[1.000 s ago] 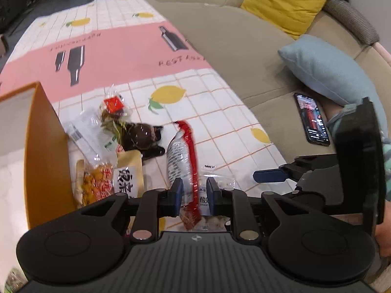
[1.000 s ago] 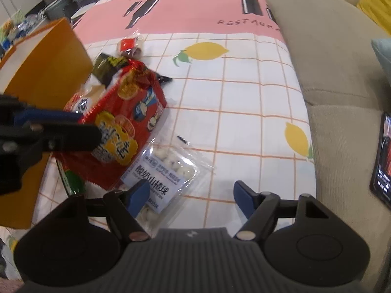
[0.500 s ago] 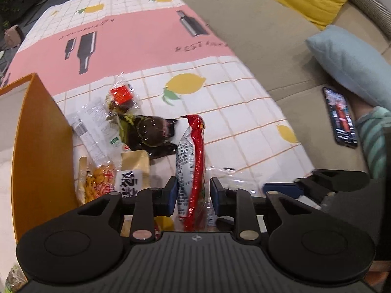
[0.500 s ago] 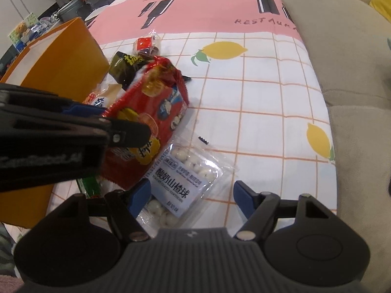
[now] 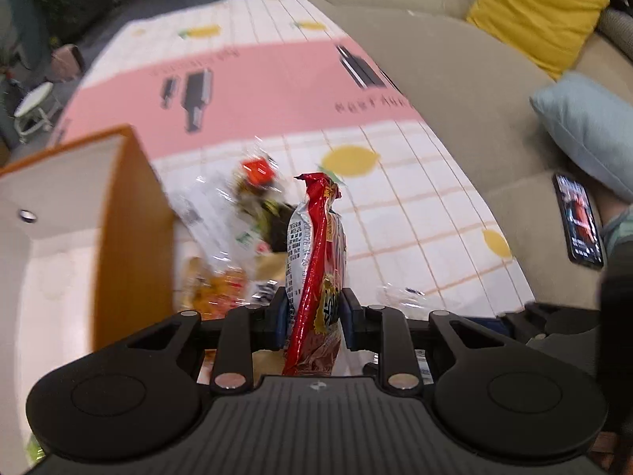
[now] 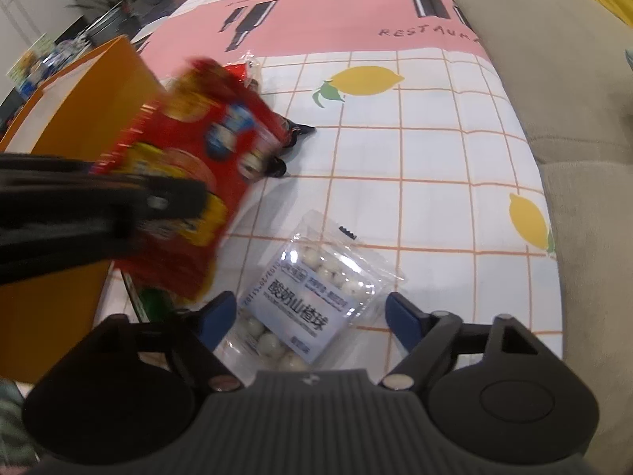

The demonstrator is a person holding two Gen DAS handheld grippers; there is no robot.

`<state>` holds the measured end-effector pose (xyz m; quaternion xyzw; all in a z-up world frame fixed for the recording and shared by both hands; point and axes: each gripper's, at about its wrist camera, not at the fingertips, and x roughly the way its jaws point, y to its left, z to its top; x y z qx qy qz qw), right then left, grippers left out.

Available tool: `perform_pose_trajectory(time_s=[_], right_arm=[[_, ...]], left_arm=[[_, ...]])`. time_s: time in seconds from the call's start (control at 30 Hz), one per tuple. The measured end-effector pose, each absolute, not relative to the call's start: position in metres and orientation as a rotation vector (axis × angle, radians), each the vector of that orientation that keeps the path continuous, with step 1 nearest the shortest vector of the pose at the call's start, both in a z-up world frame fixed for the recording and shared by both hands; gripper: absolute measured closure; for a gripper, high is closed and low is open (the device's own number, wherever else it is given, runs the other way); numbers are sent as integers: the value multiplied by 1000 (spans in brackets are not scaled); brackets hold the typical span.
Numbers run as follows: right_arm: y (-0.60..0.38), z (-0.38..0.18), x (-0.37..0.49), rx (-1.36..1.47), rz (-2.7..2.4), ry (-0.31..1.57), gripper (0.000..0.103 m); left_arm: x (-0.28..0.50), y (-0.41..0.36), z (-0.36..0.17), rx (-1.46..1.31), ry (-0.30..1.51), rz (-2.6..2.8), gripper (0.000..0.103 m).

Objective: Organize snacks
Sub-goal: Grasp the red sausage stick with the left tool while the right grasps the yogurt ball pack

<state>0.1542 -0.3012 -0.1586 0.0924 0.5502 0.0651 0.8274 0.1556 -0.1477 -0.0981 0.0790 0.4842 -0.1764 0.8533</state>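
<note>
My left gripper [image 5: 312, 310] is shut on a red snack bag [image 5: 314, 261] and holds it edge-on above the table, to the right of the orange box [image 5: 126, 229]. The same red bag [image 6: 198, 166] shows blurred in the right wrist view, held up by the left gripper beside the orange box [image 6: 87, 103]. My right gripper [image 6: 312, 312] is open and empty, its fingers on either side of a clear pack of white yogurt balls [image 6: 312, 289] lying on the tablecloth [image 6: 435, 158].
Several more snack packets [image 5: 237, 229] lie between the box and the red bag. A beige sofa [image 5: 455, 91] runs along the right with a yellow cushion [image 5: 534, 12], a blue cushion [image 5: 585, 126] and a phone [image 5: 579, 219].
My left gripper has lifted the red bag off the table and carried it up and toward the orange box. My right gripper has moved slightly forward over the yogurt ball pack.
</note>
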Motion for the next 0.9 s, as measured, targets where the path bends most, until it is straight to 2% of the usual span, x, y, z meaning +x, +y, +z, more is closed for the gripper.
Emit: perform_pose_trajectory(time_s=[0.5, 0.57, 0.63, 0.9], right_arm=[[-261, -167, 151, 5, 33, 1111, 16], [-264, -166, 150, 3, 35, 1114, 21], [-268, -163, 147, -1, 39, 1114, 30], [-282, -158, 137, 49, 59, 1137, 40]], left_arm=[[144, -113, -75, 23, 990, -317, 74], [141, -112, -73, 21, 988, -315, 74], [138, -110, -71, 16, 984, -314, 74], [129, -104, -66, -9, 983, -311, 74]])
